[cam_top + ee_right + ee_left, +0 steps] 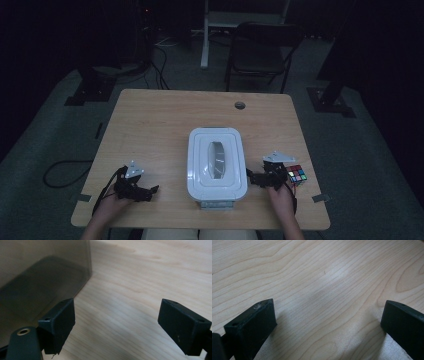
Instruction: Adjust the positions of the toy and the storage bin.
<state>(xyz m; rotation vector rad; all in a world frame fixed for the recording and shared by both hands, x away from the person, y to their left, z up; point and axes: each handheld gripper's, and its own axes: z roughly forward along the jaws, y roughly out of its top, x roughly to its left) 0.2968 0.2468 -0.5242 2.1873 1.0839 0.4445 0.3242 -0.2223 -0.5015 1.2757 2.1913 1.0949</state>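
In the high view we see the white lidded plastic box (217, 165) at lower centre of the light wooden table (160, 120), the left gripper (142, 192) at lower left, the right gripper (257, 179) just right of the box, and a multicoloured puzzle cube (296, 174) beside it.

In the left gripper view, jaws spread over bare wood.

In the right gripper view, jaws spread, empty; the box's wall (42, 275) fills the upper left.

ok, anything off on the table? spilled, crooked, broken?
Nothing stands out. The white lidded box sits square mid-table with its lid on, the puzzle cube lies flat beside the right tool, and the left tool rests open over bare wood. No spill or damage visible, though the high view is dim.
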